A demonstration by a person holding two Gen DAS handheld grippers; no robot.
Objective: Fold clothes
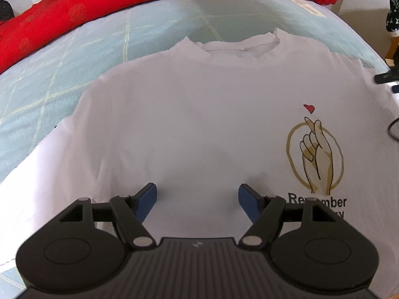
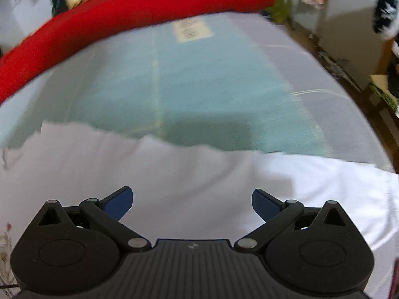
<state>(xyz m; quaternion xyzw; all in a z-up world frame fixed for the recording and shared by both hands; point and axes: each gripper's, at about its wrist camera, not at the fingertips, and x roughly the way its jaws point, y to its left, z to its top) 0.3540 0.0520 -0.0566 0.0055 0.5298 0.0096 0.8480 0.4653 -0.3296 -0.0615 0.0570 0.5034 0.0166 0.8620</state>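
A white T-shirt (image 1: pixel 194 114) lies spread face up on the bed, collar away from me, with a finger-heart print (image 1: pixel 315 154) on its right chest. My left gripper (image 1: pixel 197 198) hovers open over the shirt's middle, blue pads wide apart and nothing between them. In the blurred right wrist view, the shirt (image 2: pixel 174 174) fills the lower half, its shoulder edge and sleeve running right. My right gripper (image 2: pixel 192 203) is open above that cloth, holding nothing. A dark blurred part at the left wrist view's right edge may be the other gripper.
The pale blue checked bed sheet (image 1: pixel 74 57) surrounds the shirt. A red quilt (image 1: pixel 99 2) runs along the far side, also the red quilt (image 2: pixel 124 20) in the right view. The bed's right edge (image 2: pixel 349 94) drops to a floor with clutter.
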